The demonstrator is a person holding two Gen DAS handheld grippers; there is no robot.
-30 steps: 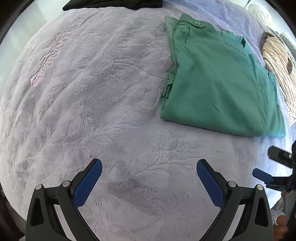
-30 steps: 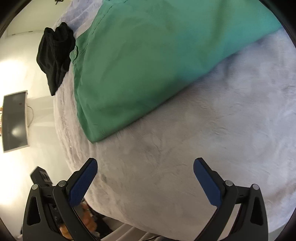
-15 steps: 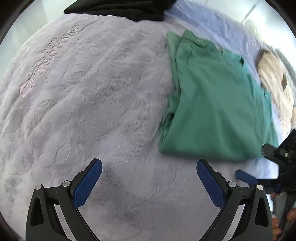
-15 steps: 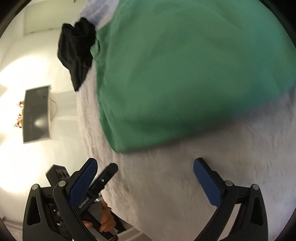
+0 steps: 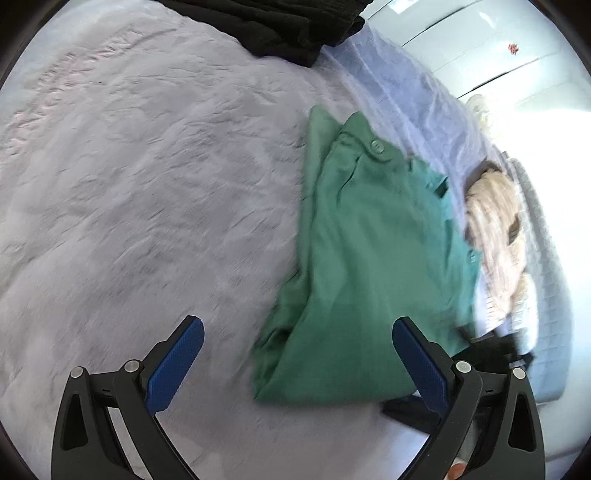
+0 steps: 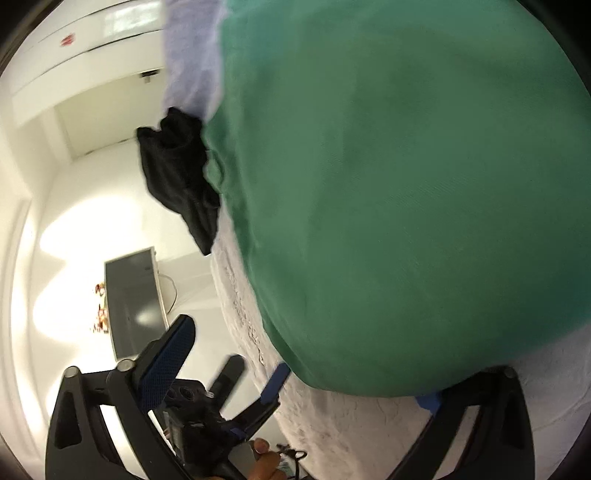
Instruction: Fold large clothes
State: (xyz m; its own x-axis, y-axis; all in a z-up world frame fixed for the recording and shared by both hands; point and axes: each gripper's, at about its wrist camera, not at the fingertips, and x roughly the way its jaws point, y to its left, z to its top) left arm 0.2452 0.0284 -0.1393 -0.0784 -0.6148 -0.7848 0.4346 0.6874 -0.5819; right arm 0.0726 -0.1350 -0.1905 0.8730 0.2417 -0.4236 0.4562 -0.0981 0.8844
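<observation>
A folded green garment (image 5: 369,266) with buttons lies on the pale grey plush bed cover (image 5: 129,192). My left gripper (image 5: 295,362) is open and empty, with its near corner of the garment between the blue pads. In the right wrist view the green garment (image 6: 406,192) fills most of the frame. My right gripper (image 6: 306,369) is open, and the garment's edge lies over its right finger and hides most of it. The left gripper (image 6: 255,384) shows low in the right wrist view.
A black garment (image 5: 280,26) lies at the bed's far edge and shows too in the right wrist view (image 6: 181,181). A beige knitted item (image 5: 498,236) sits right of the green garment on a light blue sheet (image 5: 406,96). A wall monitor (image 6: 133,299) hangs beyond the bed.
Both grippers have moved in on the green garment's near edge. It now lies between the left pads and over the right gripper's right finger. Both stayed open.
</observation>
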